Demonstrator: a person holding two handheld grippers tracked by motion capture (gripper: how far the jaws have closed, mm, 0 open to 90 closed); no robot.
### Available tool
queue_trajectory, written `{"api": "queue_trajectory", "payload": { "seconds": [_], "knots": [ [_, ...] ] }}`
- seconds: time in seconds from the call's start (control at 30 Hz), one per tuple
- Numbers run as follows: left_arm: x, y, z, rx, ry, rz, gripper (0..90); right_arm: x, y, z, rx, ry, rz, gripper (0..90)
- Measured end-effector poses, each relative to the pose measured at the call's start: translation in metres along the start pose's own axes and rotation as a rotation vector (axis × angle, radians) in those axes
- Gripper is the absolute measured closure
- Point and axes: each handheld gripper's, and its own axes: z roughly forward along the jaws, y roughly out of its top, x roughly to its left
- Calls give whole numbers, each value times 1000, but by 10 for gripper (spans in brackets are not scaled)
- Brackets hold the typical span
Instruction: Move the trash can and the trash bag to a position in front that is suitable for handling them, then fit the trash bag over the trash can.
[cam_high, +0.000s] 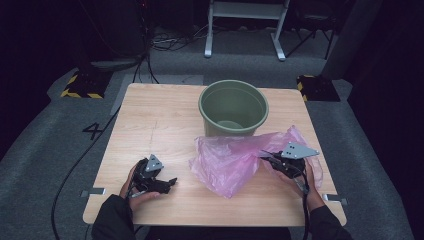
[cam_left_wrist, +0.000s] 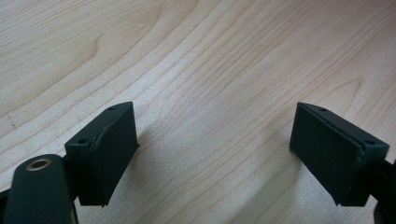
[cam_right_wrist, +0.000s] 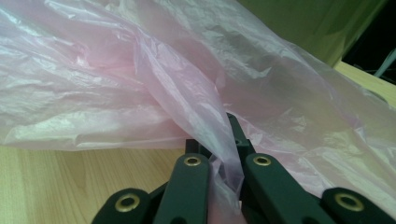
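A thin pink plastic bag (cam_high: 230, 162) lies crumpled on the wooden tabletop (cam_high: 150, 125), just in front of a green bucket (cam_high: 233, 107) that stands at the far side. The bag is see-through, shiny and full of wrinkles, and its right part is lifted a little. The right hand-held gripper (cam_high: 267, 156) pinches a fold of the bag, with its jaws closed tight on the thin plastic. The left hand-held gripper (cam_high: 170, 182) rests low over bare wood to the left of the bag, its jaws spread wide with nothing between them.
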Motion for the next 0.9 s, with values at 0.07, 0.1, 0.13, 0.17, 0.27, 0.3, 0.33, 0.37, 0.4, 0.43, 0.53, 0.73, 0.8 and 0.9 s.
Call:
{"api": "queue_trajectory", "payload": {
  "seconds": [0.07,0.1,0.13,0.17,0.27,0.3,0.33,0.37,0.4,0.43,0.53,0.73,0.8,0.9],
  "knots": [
    [0,0,0,-1,2,1,147,1,1,0,0,-2,-7,900],
    [0,0,0,-1,2,1,147,1,1,-1,-4,-3,-11,900],
    [0,0,0,-1,2,1,147,1,2,-1,-8,-4,-6,900],
    [0,0,0,0,3,1,147,1,2,-2,-13,-5,-3,900],
    [0,0,0,-1,5,1,147,1,5,-6,-33,-5,4,900],
    [0,0,0,-1,4,0,147,1,5,-7,-40,-4,4,900],
    [0,0,0,0,5,1,147,1,6,-8,-45,-3,6,900],
    [0,0,0,-1,5,1,147,1,7,-9,-47,-4,5,900],
    [0,0,0,0,6,1,147,1,7,-9,-52,-5,3,900],
    [0,0,0,0,5,1,148,1,8,-10,-60,-7,1,900],
    [0,0,0,-1,6,1,147,2,10,-13,-71,-5,-1,900],
    [-1,0,0,-1,3,-4,144,4,15,-19,-92,-8,-16,900],
    [-1,1,1,1,2,-4,141,6,16,-23,-108,-2,-13,900],
    [-1,1,2,0,3,-9,137,9,20,-29,-126,0,-17,900]
  ]
}}
